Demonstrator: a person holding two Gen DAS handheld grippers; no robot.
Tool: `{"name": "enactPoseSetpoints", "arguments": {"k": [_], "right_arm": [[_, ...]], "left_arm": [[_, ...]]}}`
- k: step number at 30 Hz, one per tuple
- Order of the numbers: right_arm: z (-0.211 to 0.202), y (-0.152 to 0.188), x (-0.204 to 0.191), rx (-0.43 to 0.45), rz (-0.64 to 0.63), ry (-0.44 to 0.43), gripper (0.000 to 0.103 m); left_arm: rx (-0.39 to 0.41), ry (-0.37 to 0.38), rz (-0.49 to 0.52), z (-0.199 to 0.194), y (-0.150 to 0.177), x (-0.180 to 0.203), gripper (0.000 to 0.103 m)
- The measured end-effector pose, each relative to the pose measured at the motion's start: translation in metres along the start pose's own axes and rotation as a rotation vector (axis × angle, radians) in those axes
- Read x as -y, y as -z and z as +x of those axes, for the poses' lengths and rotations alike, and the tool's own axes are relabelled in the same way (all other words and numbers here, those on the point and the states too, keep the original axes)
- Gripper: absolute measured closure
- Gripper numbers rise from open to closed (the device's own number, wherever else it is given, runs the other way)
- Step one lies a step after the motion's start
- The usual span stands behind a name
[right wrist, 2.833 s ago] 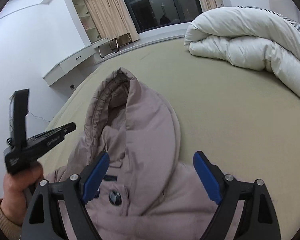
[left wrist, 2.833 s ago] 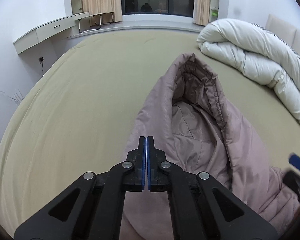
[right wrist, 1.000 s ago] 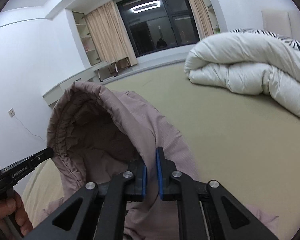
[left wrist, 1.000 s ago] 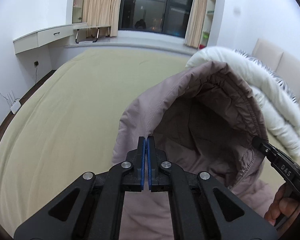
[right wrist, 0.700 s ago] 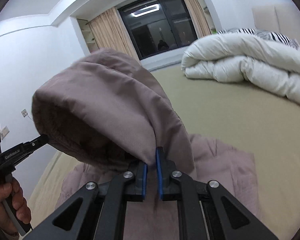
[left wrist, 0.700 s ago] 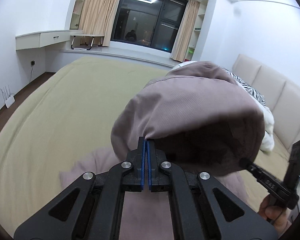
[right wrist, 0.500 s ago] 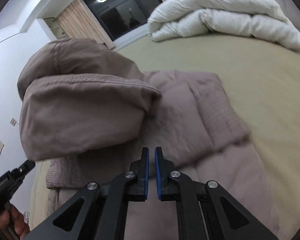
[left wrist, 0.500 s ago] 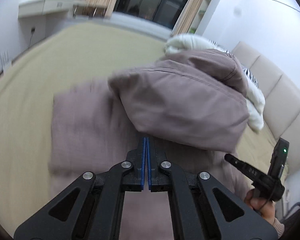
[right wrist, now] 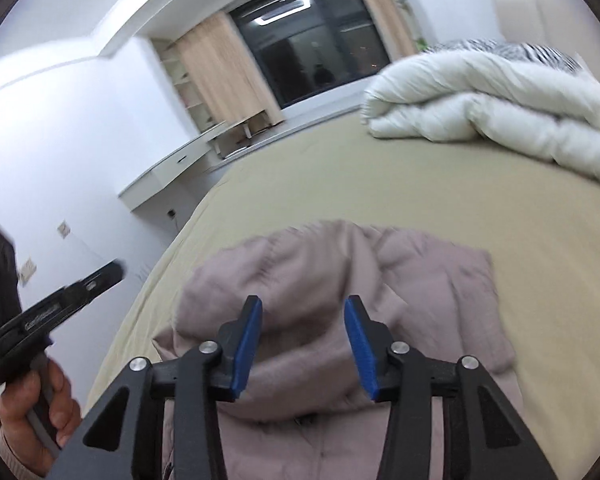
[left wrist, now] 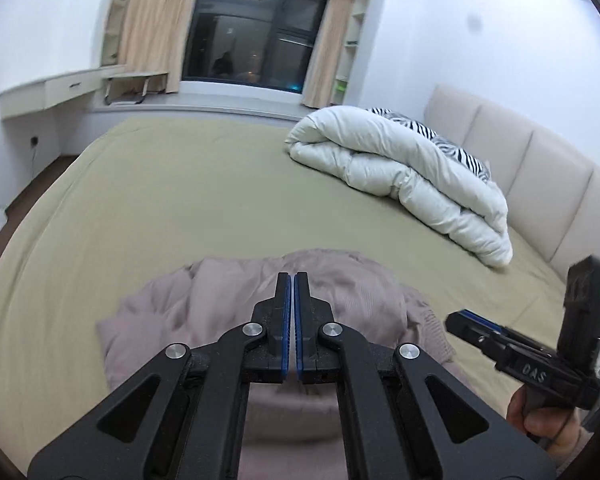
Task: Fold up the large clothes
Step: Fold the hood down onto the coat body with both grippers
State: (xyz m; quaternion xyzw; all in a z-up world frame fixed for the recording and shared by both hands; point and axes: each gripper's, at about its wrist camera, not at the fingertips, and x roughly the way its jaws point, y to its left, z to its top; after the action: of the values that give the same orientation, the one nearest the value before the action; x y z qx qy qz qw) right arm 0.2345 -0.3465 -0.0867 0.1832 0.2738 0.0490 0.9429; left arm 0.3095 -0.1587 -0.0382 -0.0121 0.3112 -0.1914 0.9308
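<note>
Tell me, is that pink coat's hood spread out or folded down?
Folded down. The hood lies flopped over the coat on the bed; the right claw gapes open above it.

A dusty-pink padded coat (right wrist: 340, 320) lies bunched in a folded heap on the bed. Its hood is folded down over the body, and the fabric looks soft and wrinkled.

Lit evenly and rather cool by indoor light, with a ceiling lamp mirrored as a bright bar in the dark window (left wrist: 256, 34). Soft shadows only, no hard glare. Strongly bent by fisheye, black at every corner. Motion blur in the right wrist view, most on the pink jacket (right wrist: 332, 276) and duvet (right wrist: 500, 108); seams perhaps unreadable. Sharper from the left wrist, slightly smeared near the bed's (left wrist: 180, 200) near edge.
</note>
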Motion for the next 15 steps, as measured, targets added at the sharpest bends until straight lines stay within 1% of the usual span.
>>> {"name": "enactPoseSetpoints", "arguments": {"k": [2,3,4,5,6,7,8,9,10,11,12,13,14,15], "right_arm": [[0.024,-0.011,-0.017,-0.032,-0.060,0.011,0.058],[0.040,-0.012,-0.021,-0.065,-0.083,0.024,0.058],[0.057,-0.010,-0.023,-0.108,-0.096,0.038,0.058],[0.074,-0.005,-0.022,-0.152,-0.103,0.056,0.058],[0.092,0.005,-0.019,-0.216,-0.114,0.088,0.058],[0.110,0.021,-0.017,-0.299,-0.127,0.119,0.058],[0.126,0.036,-0.009,-0.358,-0.137,0.137,0.058],[0.136,0.050,-0.003,-0.373,-0.152,0.138,0.058],[0.139,0.060,-0.001,-0.347,-0.187,0.134,0.058],[0.138,0.065,-0.002,-0.315,-0.219,0.137,0.058],[0.135,0.066,-0.004,-0.308,-0.222,0.141,0.058],[0.133,0.063,-0.003,-0.312,-0.209,0.136,0.058],[0.129,0.056,-0.001,-0.323,-0.182,0.124,0.059],[0.122,0.047,0.001,-0.322,-0.150,0.113,0.059]], "left_arm": [[-0.035,-0.032,0.039,0.030,-0.004,0.005,0.103],[-0.085,-0.063,0.048,0.051,-0.001,0.001,0.103],[-0.174,-0.105,0.041,0.074,0.012,-0.004,0.103],[-0.230,-0.125,0.021,0.100,0.020,-0.011,0.103],[-0.296,-0.147,-0.016,0.119,0.039,-0.025,0.103],[-0.352,-0.168,-0.041,0.133,0.059,-0.038,0.103],[-0.377,-0.165,-0.063,0.137,0.077,-0.050,0.103],[-0.387,-0.150,-0.086,0.140,0.092,-0.059,0.103],[-0.377,-0.143,-0.084,0.137,0.100,-0.063,0.103],[-0.370,-0.144,-0.073,0.136,0.102,-0.062,0.103],[-0.367,-0.135,-0.071,0.132,0.101,-0.061,0.103],[-0.361,-0.112,-0.090,0.127,0.098,-0.063,0.103],[-0.354,-0.105,-0.109,0.122,0.095,-0.065,0.103],[-0.323,-0.095,-0.143,0.110,0.088,-0.068,0.103]]}}
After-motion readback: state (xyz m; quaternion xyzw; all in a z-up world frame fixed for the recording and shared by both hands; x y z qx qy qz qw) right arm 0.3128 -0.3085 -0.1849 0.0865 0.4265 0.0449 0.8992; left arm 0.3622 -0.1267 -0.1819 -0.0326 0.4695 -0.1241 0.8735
